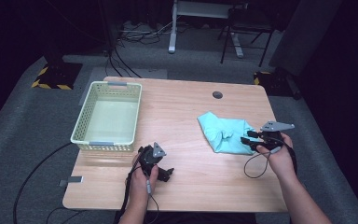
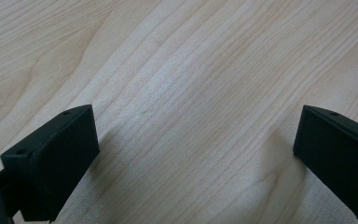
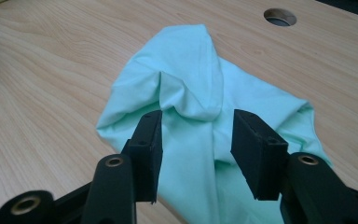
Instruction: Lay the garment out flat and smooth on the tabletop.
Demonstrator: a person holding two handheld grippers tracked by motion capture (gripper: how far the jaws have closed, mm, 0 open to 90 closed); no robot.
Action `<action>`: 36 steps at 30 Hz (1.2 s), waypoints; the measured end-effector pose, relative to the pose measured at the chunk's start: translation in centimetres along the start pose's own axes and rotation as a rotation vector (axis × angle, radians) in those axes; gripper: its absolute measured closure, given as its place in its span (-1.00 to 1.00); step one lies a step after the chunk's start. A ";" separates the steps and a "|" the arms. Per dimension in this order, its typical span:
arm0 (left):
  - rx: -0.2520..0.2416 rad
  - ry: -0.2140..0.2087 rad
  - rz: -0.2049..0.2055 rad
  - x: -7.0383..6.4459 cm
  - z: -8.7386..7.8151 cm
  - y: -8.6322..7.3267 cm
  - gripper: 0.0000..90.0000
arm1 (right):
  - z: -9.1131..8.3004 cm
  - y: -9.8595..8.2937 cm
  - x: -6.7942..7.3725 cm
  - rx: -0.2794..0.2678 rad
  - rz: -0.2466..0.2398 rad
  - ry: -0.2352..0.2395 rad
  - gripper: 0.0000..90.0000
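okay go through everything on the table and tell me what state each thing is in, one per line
Basket: upright, empty.
Cloth: crumpled, flat on the table.
Left gripper: open, over bare wood.
Right gripper: open, jaws either side of a cloth fold.

In the right gripper view the near end of the mint cloth runs off the bottom edge behind the right gripper; in the left gripper view the left gripper is cropped at both lower corners; whether it touches the tabletop cannot be told.
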State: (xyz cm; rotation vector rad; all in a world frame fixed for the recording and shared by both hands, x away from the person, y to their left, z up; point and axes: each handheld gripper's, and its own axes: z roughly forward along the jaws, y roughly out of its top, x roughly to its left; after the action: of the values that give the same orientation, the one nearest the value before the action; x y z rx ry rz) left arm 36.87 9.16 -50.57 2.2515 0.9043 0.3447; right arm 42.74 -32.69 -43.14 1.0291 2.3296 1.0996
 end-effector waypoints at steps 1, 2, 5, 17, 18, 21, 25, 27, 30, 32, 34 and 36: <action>0.000 0.000 0.000 0.0 0.0 0.0 -1.00 | 0.3 0.3 0.0 0.003 0.003 0.003 0.17; 0.000 0.000 0.000 0.0 0.0 0.0 -1.00 | 0.6 0.5 0.0 0.002 0.005 0.005 0.16; 0.000 0.000 0.000 0.0 0.0 0.0 -1.00 | 1.9 1.1 0.0 0.011 0.005 0.012 0.16; 0.000 0.000 0.000 0.0 0.0 0.0 -1.00 | 5.7 1.0 0.1 0.115 -0.075 -0.013 0.16; 0.000 0.000 0.000 0.0 0.0 0.0 -1.00 | 6.1 0.9 0.1 0.125 -0.079 -0.011 0.16; 0.000 0.000 0.000 0.0 0.0 0.0 -1.00 | 7.3 1.0 0.3 0.178 -0.146 -0.022 0.57; -0.001 0.001 -0.001 0.0 0.0 0.0 -1.00 | 7.8 1.4 0.5 0.189 -0.190 -0.048 0.96; -0.001 0.001 -0.002 0.0 0.0 0.0 -1.00 | 7.8 2.1 0.5 0.173 -0.192 -0.051 0.97; -0.001 0.000 -0.002 0.0 0.0 0.0 -1.00 | 7.5 2.6 0.6 0.146 -0.193 -0.050 0.97; -0.001 0.000 -0.001 0.0 0.0 0.0 -1.00 | 7.2 3.3 0.8 0.113 -0.189 -0.045 0.98; -0.001 0.000 -0.001 0.0 0.0 0.0 -1.00 | 7.1 3.5 0.8 0.104 -0.187 -0.043 0.97; 0.000 0.000 0.000 0.0 0.0 0.0 -1.00 | 6.9 3.8 0.9 0.084 -0.185 -0.041 0.97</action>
State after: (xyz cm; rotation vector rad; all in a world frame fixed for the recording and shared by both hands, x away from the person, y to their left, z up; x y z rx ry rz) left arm 36.87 9.15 -50.57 2.2512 0.9043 0.3452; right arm 47.91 -26.83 -44.56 0.8360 2.4000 0.9097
